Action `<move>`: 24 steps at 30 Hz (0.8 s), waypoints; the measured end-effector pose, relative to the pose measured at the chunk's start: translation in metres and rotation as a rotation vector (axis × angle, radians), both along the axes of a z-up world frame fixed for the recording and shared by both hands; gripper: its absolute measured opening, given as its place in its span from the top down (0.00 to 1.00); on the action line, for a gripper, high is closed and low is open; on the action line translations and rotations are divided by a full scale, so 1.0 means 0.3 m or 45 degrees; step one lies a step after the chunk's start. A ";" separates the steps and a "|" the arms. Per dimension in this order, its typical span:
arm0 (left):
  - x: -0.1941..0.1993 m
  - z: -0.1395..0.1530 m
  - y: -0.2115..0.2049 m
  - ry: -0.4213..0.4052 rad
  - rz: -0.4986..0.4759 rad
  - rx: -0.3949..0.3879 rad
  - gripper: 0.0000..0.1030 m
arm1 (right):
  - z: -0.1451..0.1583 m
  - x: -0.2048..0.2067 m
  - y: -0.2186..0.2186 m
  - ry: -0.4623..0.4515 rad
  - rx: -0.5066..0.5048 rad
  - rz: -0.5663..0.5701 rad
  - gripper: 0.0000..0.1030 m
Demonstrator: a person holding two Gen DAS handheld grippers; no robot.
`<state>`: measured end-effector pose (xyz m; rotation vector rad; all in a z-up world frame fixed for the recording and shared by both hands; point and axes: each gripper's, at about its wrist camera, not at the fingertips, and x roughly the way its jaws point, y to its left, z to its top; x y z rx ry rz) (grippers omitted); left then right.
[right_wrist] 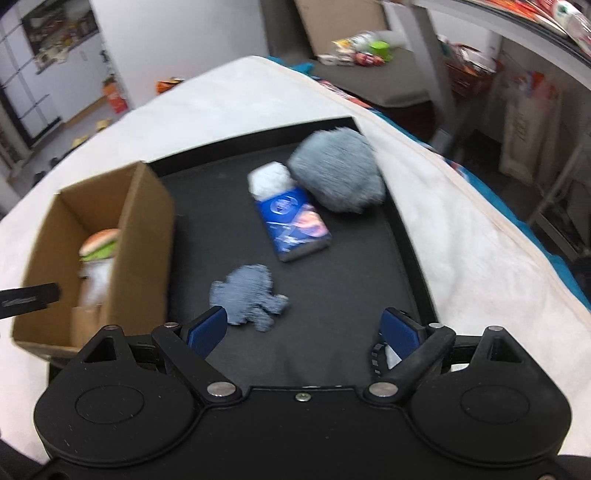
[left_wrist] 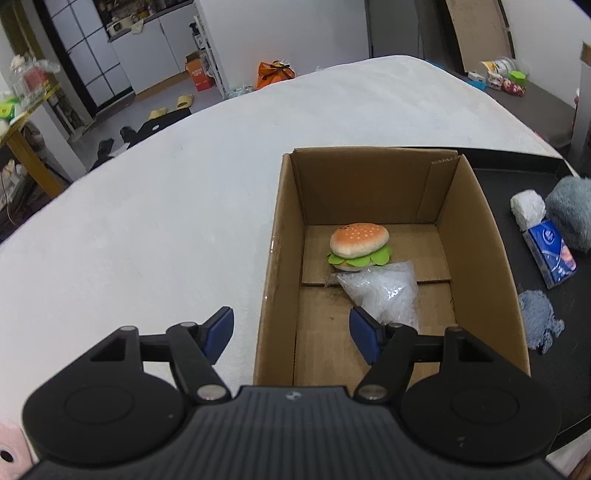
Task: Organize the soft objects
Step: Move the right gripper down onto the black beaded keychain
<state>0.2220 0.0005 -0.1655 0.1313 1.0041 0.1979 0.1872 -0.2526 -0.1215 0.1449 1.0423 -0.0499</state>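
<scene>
Cluttered room around a white-covered counter [left_wrist: 147,221].
We see white walls [left_wrist: 295,29], white cabinets [left_wrist: 155,51], grey floor [left_wrist: 155,99] with yellow slippers [left_wrist: 184,100], an orange bag [left_wrist: 275,74], and a grey side table [right_wrist: 369,81] holding packaged goods.

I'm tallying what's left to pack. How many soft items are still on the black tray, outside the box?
4: a fluffy grey ball at the far right, a white bundle touching it, a blue tissue pack just in front, and a blue-grey knitted cloth nearest the right gripper. Its fingers may hide more.
</scene>
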 end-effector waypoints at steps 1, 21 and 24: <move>-0.001 -0.001 -0.006 0.002 -0.009 0.014 0.34 | -0.010 -0.001 -0.010 0.011 -0.008 -0.020 0.12; 0.005 -0.001 -0.037 -0.003 -0.021 -0.007 0.00 | -0.198 0.016 -0.137 0.232 -0.039 -0.263 0.31; 0.005 0.001 -0.042 0.004 -0.037 -0.038 0.00 | -0.216 0.020 -0.161 0.243 -0.017 -0.327 0.31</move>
